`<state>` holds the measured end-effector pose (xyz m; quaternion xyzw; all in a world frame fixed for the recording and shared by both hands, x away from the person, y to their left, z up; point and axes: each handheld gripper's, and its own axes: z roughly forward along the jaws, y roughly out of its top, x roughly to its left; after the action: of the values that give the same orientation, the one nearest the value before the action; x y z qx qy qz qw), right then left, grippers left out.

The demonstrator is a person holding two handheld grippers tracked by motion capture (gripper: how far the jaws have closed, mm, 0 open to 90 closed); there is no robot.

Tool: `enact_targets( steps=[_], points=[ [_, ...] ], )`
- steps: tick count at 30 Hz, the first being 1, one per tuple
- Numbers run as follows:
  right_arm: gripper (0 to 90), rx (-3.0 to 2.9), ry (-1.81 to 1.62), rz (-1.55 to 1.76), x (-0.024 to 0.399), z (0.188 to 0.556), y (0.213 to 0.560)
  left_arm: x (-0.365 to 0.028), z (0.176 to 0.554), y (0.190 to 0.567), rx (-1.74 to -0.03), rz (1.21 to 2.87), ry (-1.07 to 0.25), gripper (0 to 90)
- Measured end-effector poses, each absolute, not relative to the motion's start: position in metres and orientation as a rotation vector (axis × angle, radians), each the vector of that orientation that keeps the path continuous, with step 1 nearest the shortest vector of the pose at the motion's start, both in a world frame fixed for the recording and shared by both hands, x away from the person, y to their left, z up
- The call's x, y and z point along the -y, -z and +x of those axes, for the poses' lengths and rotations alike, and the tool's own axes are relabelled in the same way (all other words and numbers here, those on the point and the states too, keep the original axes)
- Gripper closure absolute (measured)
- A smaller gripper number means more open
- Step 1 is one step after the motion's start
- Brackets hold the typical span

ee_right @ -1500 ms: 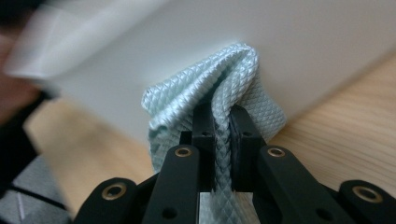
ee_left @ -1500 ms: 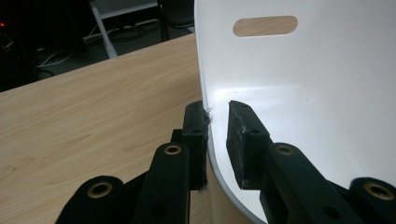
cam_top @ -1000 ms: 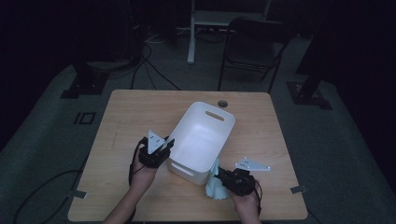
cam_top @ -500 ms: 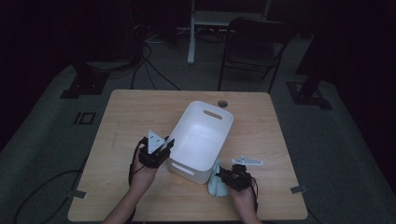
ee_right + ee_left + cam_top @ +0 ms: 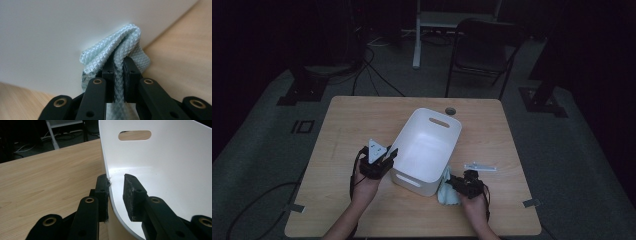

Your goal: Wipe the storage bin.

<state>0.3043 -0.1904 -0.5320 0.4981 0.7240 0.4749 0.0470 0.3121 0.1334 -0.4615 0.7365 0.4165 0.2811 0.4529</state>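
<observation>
**A:** Dim room around you, dark floor with cables, a folding chair (image 5: 484, 50) beyond the far edge, and the light wooden table (image 5: 362, 120) in the middle. Everything hangs off that white plastic bin (image 5: 427, 150) sitting at an angle near the table's centre.

**B:** Start with your left gripper (image 5: 379, 162). It's at the bin's near left corner, and in the left gripper view the rim (image 5: 110, 192) runs right between your jaws.

**A:** Clamped on it?

**B:** Not quite. Your outer pad (image 5: 103, 192) sits against the outside of the bin wall, but the inner pad (image 5: 132, 192) stands a little off the inside face. So your jaws are narrowly parted, straddling the wall, one pad touching and nothing squeezed.

**A:** And your right gripper (image 5: 457, 182)?

**B:** Down at the bin's near right corner, just outside it. Your jaws there are pinched tight on a pale blue cloth (image 5: 447, 187) with a woven diamond texture.

**A:** The right gripper view bears that out: the cloth (image 5: 120, 57) is folded up between the pads and bunches out above them, pressed against the outer wall of the bin (image 5: 50, 32).

**B:** From the high view the cloth's lower end rests on the table beside the bin, not inside it. The bin's inside looks bare.
</observation>
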Motion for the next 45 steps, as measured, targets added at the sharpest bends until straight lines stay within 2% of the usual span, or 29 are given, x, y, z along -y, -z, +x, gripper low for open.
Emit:
enact_targets(
  steps=[9,19,31,40,43,44,45],
  points=[
    [82.5,-2.056,-1.608,1.451,0.217,0.305,0.493,-0.133,0.312,0.462,-1.012,1.823,-0.679,65.8],
    [82.6,-1.929,-1.567,1.484,0.251,0.319,0.483,-0.134,0.313,0.463,-0.989,1.827,-0.637,57.7],
    [82.5,-1.766,-1.446,1.613,0.298,0.362,0.498,-0.133,0.313,0.462,-0.96,1.836,-0.61,45.5],
    [82.1,-1.771,-1.233,1.675,0.309,0.396,0.519,-0.136,0.313,0.463,-0.921,1.835,-0.567,36.8],
    [75.9,-1.776,-1.203,1.715,0.312,0.405,0.525,-0.135,0.311,0.463,-0.884,1.814,-0.591,30.0],
    [68.5,-1.795,-1.206,1.739,0.313,0.409,0.527,-0.135,0.311,0.463,-0.881,1.81,-0.591,28.4],
    [65.6,-1.8,-1.21,1.743,0.314,0.41,0.527,-0.135,0.311,0.462,-0.876,1.802,-0.586,28.1]
  ],
)
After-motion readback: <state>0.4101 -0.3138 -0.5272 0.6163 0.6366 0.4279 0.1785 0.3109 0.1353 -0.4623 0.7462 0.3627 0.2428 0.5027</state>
